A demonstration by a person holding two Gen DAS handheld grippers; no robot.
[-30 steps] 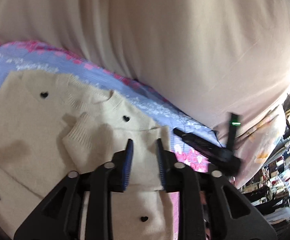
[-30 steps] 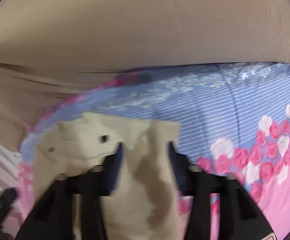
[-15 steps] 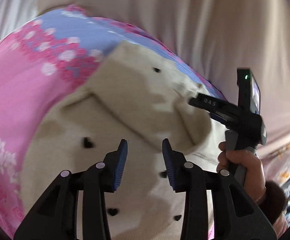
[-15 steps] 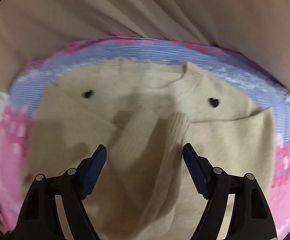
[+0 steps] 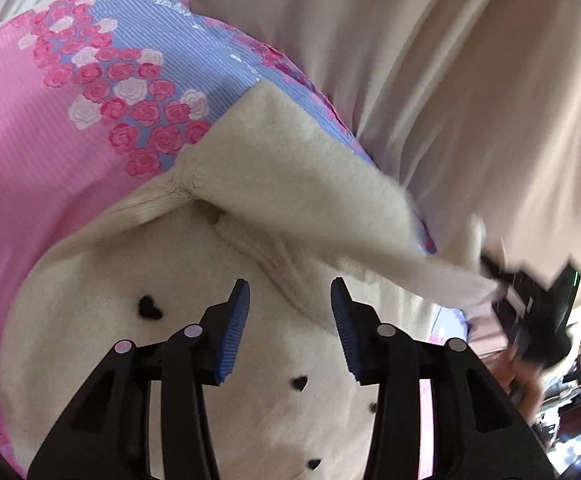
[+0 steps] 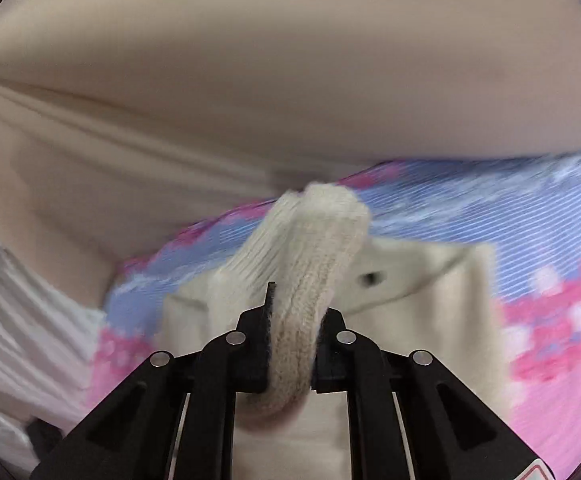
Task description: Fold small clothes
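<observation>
One sleeve point(image 5: 330, 216) is lifted off the cream sweater point(image 5: 170, 360), so by my judgement most folding remains; your right gripper point(image 6: 290, 344) is clamped on its ribbed cuff point(image 6: 314, 232); your left gripper point(image 5: 288, 320) hovers over the sweater, jaws apart; fuzzy knit, black hearts, lying on the floral bedsheet point(image 5: 30, 140); motion blur possibly hides creases.

Cream heart-dotted sweater point(image 5: 194, 360) flat, ribbed sleeve point(image 6: 310, 248) lifted.
</observation>
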